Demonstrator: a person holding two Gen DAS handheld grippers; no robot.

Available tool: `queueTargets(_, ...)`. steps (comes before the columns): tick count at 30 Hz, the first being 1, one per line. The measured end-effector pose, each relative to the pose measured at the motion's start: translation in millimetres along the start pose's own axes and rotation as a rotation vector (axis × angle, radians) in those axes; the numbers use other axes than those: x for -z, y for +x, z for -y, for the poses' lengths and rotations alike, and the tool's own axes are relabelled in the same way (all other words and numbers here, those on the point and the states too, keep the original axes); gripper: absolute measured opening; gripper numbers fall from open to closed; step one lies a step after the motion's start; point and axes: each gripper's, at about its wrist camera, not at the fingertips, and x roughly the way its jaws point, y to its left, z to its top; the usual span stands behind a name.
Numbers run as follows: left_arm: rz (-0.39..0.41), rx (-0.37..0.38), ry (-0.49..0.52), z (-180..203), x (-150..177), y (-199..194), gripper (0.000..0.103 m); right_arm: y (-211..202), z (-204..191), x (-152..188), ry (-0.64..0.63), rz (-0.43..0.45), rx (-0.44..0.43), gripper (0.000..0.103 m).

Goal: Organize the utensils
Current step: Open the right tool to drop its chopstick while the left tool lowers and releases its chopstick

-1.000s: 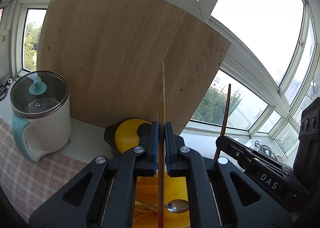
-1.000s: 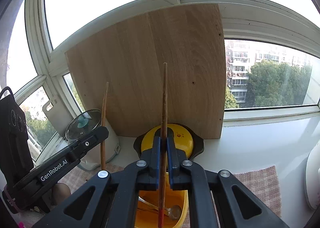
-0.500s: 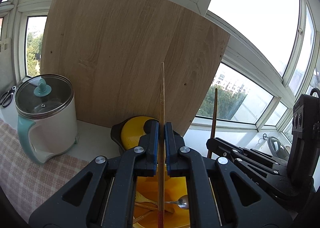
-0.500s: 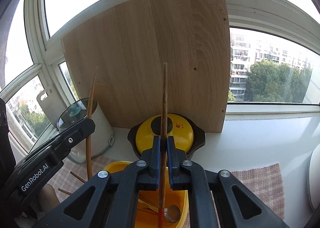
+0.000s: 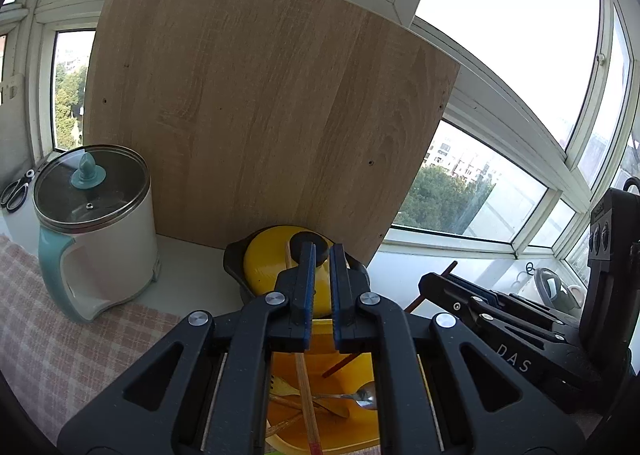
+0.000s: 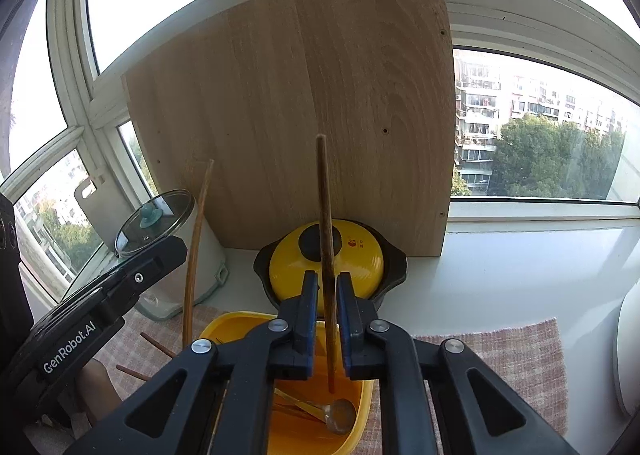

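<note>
Change: both tongs let go.

- Right tongs (image 6: 328,283): jaws have just been opening. They now stand slightly apart, with the dark brown wooden chopstick (image 6: 325,215) loose between the pads and not pinched.
- Left tongs (image 5: 321,255): a second ago they were clamped on the pale wooden chopstick (image 5: 305,379). Now the pads are a little apart and nothing is between them; the yellow pot lid (image 5: 272,267) shows through the gap. The pale stick has slipped off to the left behind one finger.

Meaning: this looks like the drop step, with both sticks going into the yellow plastic bin (image 6: 224,325) on the pink checked cloth (image 6: 500,347) on the tabletop. A metal spoon (image 6: 340,415) and wooden pieces are already in the bin.

Orientation:
- Dark stick: long axis near vertical in the right wrist view, top leaning slightly left, lower end over the bin's inside. From the left wrist view it reads as clearly slanted, with its top toward the right tongs.
- Pale stick: steep, top tipped away, lower end down in the bin. Can't tell whether it has settled or is mid-fall.

Two more brown sticks (image 6: 158,343) lie on the cloth left of the bin, so the task isn't finished.
</note>
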Motion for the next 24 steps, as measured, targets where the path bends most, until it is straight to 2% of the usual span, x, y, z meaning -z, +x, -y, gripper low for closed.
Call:
queueTargets(4, -0.003, -0.004, -0.003, -1, 1, -4, 0.004, -5, 3, 2, 0.018, 0.001, -0.001, 0.027)
queueTargets(11, -0.011, -0.004, 0.003, -1, 3, -12, 0.004, -18, 2, 4, 0.011, 0.010, 0.015, 0.033)
queueTargets(14, -0.008, -0.003, 0.005, 0, 3, -17, 0.004, -24, 2, 6, 0.013, 0.022, 0.018, 0.042)
queueTargets(18, -0.001, -0.004, 0.008, 2, 4, -27, 0.004, -33, 0, 7, 0.006, 0.030, 0.021, 0.043)
queueTargets(20, 0.003, -0.005, 0.011, 3, 4, -31, 0.004, -38, -1, 9, 0.003, 0.033, 0.021, 0.049)
queueTargets(24, 0.010, -0.007, 0.021, 6, 5, -43, 0.004, -49, -1, 13, -0.001, 0.048, 0.018, 0.053)
